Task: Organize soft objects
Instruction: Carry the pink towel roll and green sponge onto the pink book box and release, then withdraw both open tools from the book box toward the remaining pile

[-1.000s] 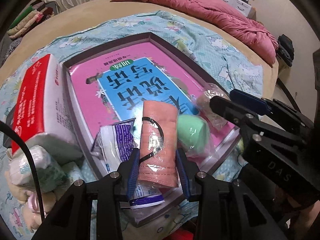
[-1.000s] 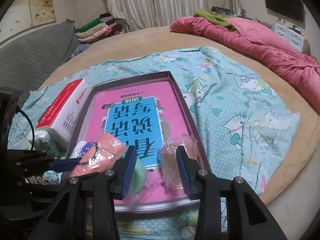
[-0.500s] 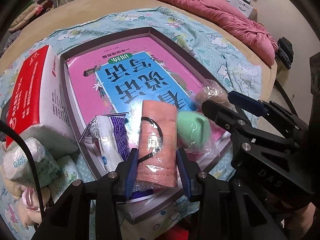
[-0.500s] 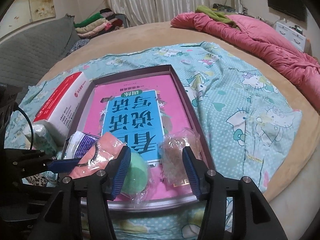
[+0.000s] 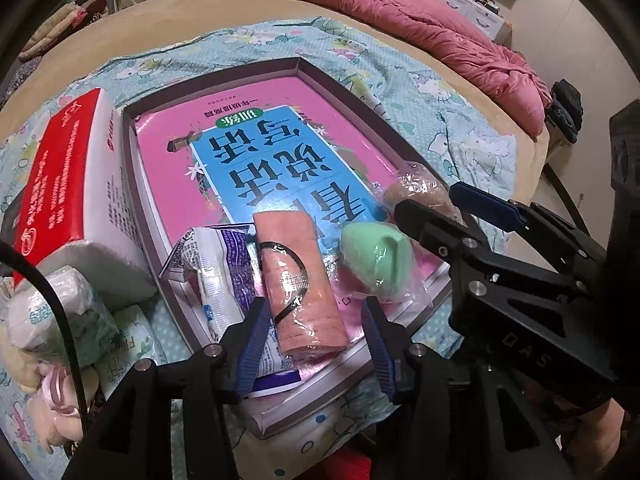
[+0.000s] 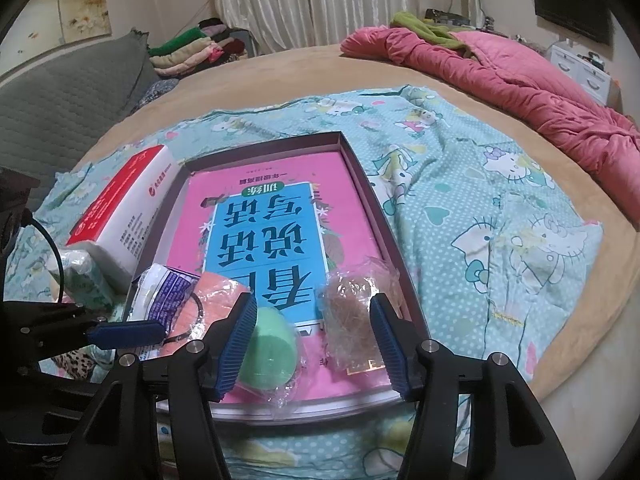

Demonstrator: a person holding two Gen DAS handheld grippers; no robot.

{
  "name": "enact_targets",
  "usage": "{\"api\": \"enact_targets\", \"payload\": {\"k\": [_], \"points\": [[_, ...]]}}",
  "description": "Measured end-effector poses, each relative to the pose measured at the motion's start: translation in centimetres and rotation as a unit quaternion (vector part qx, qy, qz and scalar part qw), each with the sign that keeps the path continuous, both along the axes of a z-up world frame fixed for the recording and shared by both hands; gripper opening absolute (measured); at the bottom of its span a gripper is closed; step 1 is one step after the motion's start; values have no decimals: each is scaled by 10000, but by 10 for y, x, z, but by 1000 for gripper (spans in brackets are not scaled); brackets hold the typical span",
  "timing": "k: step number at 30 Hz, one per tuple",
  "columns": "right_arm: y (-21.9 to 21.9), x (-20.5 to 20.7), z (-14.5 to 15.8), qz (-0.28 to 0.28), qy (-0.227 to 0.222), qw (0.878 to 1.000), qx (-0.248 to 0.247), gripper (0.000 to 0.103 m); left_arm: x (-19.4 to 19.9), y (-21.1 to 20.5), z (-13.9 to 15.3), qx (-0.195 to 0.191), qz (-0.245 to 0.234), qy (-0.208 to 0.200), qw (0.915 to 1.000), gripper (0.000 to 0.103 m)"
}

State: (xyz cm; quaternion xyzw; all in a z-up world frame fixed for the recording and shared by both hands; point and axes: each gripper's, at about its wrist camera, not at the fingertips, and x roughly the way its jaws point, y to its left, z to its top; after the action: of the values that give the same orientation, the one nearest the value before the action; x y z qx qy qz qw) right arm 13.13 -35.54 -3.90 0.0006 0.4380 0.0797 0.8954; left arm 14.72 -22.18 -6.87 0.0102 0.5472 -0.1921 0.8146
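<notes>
A shallow dark-rimmed tray (image 5: pixel 352 100) (image 6: pixel 372 192) holding a pink and blue book lies on the bedspread. At its near end lie a white and purple packet (image 5: pixel 212 272), a peach wrapped pack (image 5: pixel 298 280), a green sponge (image 5: pixel 376 256) (image 6: pixel 268 352) and a brown wrapped bundle (image 6: pixel 352 320). My left gripper (image 5: pixel 316 344) straddles the peach pack; its jaws are opening and the pads stand clear of it. My right gripper (image 6: pixel 312 344) (image 5: pixel 440 208) has the brown bundle between its opening jaws, no pad pressing it. Its left finger hides part of the sponge.
A red and white tissue box (image 5: pixel 60 184) (image 6: pixel 120 208) leans along the tray's left side, with soft tissue packs (image 5: pixel 52 320) in front of it. A pink quilt (image 6: pixel 500 68) is heaped at the far right of the round bed. Cartoon-print bedspread (image 6: pixel 500 208) lies right of the tray.
Both pairs of jaws have spread wider. The left pads have come off the peach pack and the right pads off the brown bundle; both items lie in the tray. Neither hand has shifted.
</notes>
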Motion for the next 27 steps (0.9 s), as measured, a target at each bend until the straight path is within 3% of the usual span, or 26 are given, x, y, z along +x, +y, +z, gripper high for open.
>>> {"api": "enact_targets", "payload": {"k": [4,8,27], "points": [[0,0,1,-49,-24,10000,2,69,-4,1,8,56,31,-60,10000,54],[-5,-1,5,-176,-118,9997,92,71,-8,2,16,212,78,-206,9995,66],[0,-4,11,-189,-280,9994,-31,75,-25,15,42,512,185,-605,9967,75]]}}
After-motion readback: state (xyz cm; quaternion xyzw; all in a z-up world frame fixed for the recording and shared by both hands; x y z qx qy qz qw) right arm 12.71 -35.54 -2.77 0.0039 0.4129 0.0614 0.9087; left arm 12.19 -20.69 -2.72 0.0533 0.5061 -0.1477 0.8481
